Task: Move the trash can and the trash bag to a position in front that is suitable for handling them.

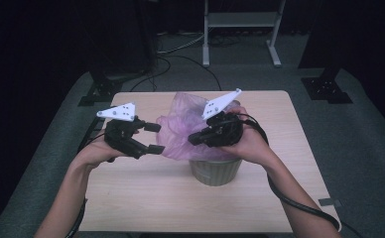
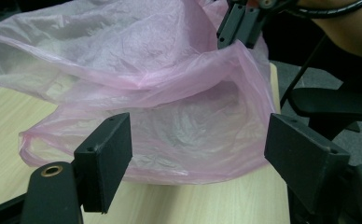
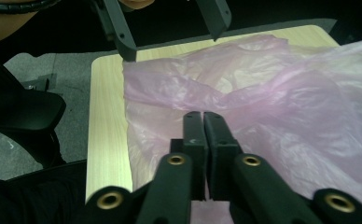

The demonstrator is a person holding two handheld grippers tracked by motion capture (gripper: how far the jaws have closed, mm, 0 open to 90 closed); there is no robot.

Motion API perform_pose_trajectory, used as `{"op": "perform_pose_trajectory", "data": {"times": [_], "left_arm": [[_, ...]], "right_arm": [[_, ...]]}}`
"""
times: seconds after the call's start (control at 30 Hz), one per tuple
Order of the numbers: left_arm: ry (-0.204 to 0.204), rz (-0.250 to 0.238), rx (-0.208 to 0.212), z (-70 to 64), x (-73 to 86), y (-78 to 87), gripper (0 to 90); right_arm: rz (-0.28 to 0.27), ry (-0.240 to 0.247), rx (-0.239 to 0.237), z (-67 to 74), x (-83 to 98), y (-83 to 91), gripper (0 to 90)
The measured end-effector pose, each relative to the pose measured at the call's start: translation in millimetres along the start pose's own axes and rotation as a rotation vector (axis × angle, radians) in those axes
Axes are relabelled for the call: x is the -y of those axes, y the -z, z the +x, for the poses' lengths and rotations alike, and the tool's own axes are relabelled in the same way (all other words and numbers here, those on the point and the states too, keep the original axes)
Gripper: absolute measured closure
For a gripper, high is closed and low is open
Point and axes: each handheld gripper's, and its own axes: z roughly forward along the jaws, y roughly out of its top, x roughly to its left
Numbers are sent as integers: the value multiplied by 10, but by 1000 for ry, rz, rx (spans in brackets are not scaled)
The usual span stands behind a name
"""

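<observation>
While the thin pink plastic bag (image 1: 180, 131) drapes loosely over the ribbed grey bin (image 1: 215, 171), unfitted, the right gripper (image 3: 202, 122) pinches its film and the left gripper (image 1: 151, 138) gapes beside it.

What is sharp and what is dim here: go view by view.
High view: table evenly lit, room behind dark, pink plastic bag soft. Left gripper view: bag's wrinkles crisp, nearest tongs slightly blurred. Right gripper view: bag clear, closest tongs soft, floor dim.
</observation>
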Motion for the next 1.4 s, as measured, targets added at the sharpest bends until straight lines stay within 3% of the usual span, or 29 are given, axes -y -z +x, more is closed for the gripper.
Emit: {"op": "perform_pose_trajectory", "data": {"times": [0.37, 0.47, 0.5, 0.8, 1.1, 1.23, 1.3, 1.4], "left_arm": [[-54, 2, 88, -101, -230, -183, 274], [-62, 3, 93, -107, -259, -188, 280], [-69, 5, 104, -113, -274, -190, 323], [-63, 32, 166, -151, -377, -280, 496], [-46, 33, 242, -173, -453, -317, 527], [-41, 47, 225, -165, -459, -304, 578], [-24, 69, 198, -150, -459, -321, 625], [5, 91, 197, -136, -452, -377, 673]], "right_arm": [[-67, -26, 40, -30, 240, 272, 900], [-80, -33, 48, -42, 281, 307, 900], [-94, -40, 48, -51, 321, 332, 900], [-106, -11, 49, 29, 332, 296, 899], [-95, 3, 63, 52, 302, 268, 898], [-98, 4, 57, 53, 308, 270, 898], [-108, 10, 52, 65, 299, 277, 898], [-109, 12, 53, 82, 284, 282, 895]]}}
